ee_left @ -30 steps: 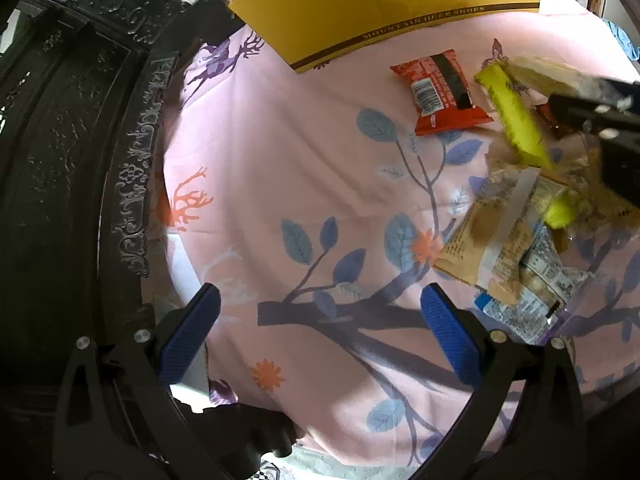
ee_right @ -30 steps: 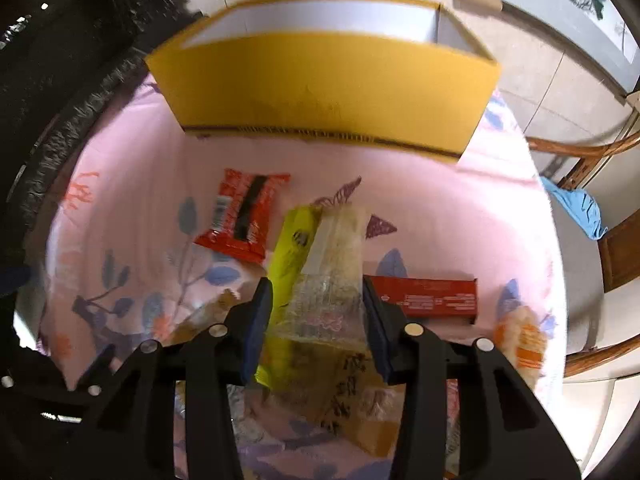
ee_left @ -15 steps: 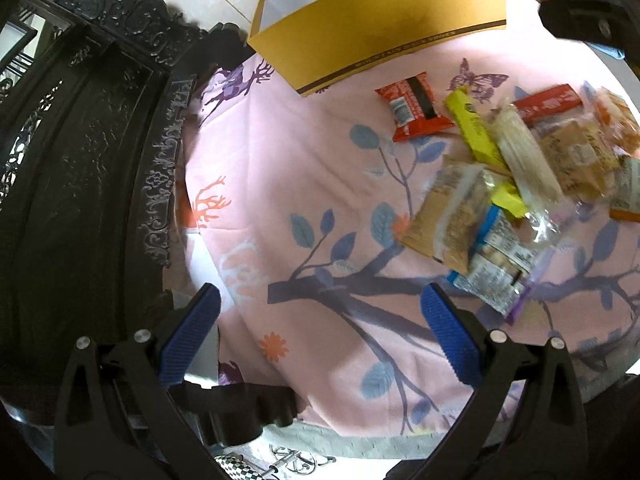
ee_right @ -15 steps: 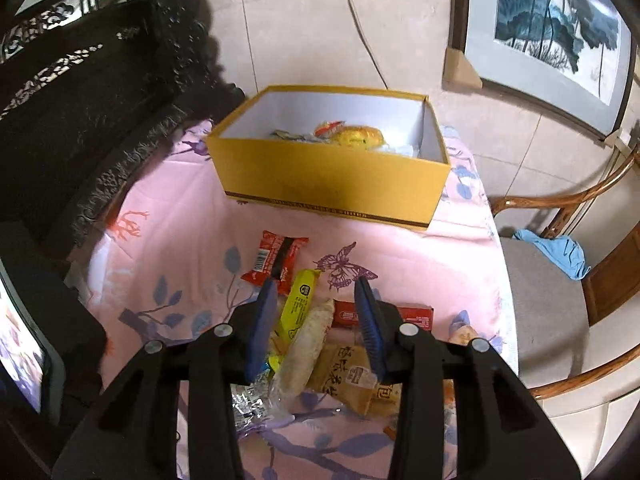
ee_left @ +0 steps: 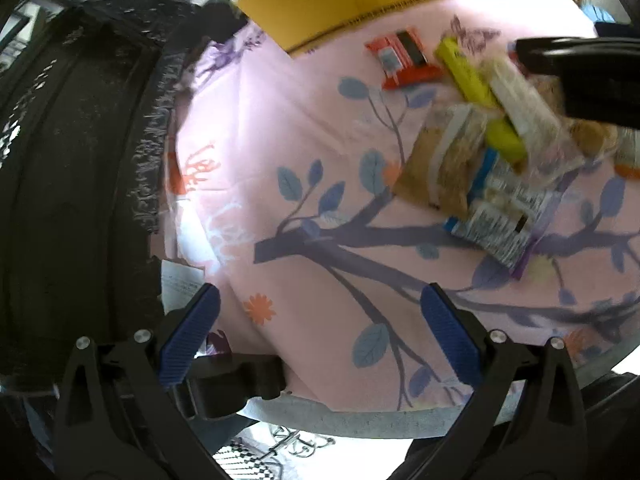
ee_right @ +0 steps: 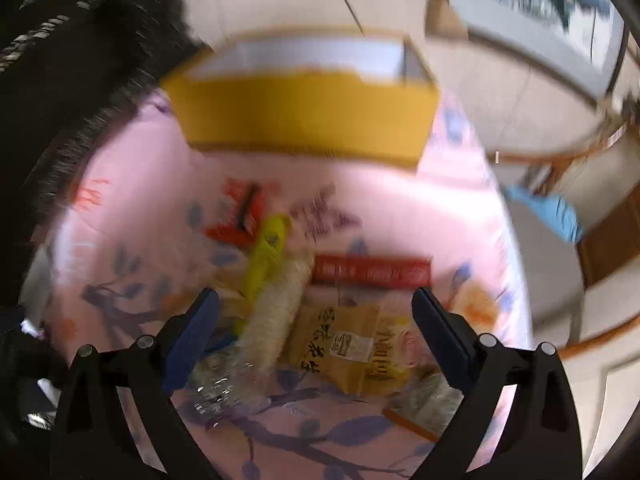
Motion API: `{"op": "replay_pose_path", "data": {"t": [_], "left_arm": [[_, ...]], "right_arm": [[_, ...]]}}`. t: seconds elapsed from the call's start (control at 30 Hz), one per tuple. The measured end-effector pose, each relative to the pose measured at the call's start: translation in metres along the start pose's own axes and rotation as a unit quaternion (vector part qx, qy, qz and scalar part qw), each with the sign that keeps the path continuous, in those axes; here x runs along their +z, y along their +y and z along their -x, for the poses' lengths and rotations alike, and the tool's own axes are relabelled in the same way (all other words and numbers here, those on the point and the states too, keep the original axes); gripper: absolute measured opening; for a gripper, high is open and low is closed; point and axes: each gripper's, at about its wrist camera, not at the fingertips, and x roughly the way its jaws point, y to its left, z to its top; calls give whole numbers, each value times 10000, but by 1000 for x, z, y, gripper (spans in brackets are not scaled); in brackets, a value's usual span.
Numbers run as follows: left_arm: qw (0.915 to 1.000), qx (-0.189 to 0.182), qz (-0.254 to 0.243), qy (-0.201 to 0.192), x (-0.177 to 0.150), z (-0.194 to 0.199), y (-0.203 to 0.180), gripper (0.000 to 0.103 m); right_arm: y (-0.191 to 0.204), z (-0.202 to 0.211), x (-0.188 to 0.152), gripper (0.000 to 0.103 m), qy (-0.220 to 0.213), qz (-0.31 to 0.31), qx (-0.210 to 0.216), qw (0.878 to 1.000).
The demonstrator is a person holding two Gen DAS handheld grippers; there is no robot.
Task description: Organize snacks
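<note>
Picking the next snack from the pile is the step in hand. The right gripper (ee_right: 316,320) has just been opening and its jaws now stand wide with nothing pressed between the pads; the pale rice-cracker stick (ee_right: 276,312) lies loose below the gap, on the pile. The left gripper (ee_left: 320,328) is likewise spread wide and empty, hanging over bare pink tablecloth (ee_left: 280,128) near the table's front edge.

Nearest the right gripper lie the tan packet with printed characters (ee_right: 352,344) and a crinkled clear wrapper (ee_right: 220,388). Beyond them, the cracker stick rests against the yellow-green bar (ee_right: 266,252), with the long red bar (ee_right: 372,270) just beside them and the red-and-black packet (ee_right: 240,212) a little further off. The yellow box (ee_right: 304,116), open at the top, stands at the far side of the table; motion blur hides its contents.

To do the step well:
1. Choose one item lying free on top of the pile, probably the cracker stick.
2. Centre the jaws across its narrow width.
3. Close gently; the contents are likely brittle.
4. Lift clear before travelling to the box, so neighbouring wrappers are not dragged along.
</note>
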Motion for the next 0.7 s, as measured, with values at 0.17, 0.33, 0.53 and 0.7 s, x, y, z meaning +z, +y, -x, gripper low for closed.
{"op": "replay_pose_path", "data": {"t": [0.17,0.33,0.53,0.7], "left_arm": [[9999,-25,15,127,14,-20,5,101],[10000,-24,-45,-19,18,-19,7,101],[9997,32,-116,-229,16,-2,1,101],[9994,115,-14,-321,9,16,-5,101]], "right_arm": [[0,-49,-13,86,475,-153,-151,9986],[-3,-39,-10,50,232,-454,5,9987],[-5,-1,-5,43,100,-403,209,9989],[-10,38,-7,26,-295,-185,236,9991]]}}
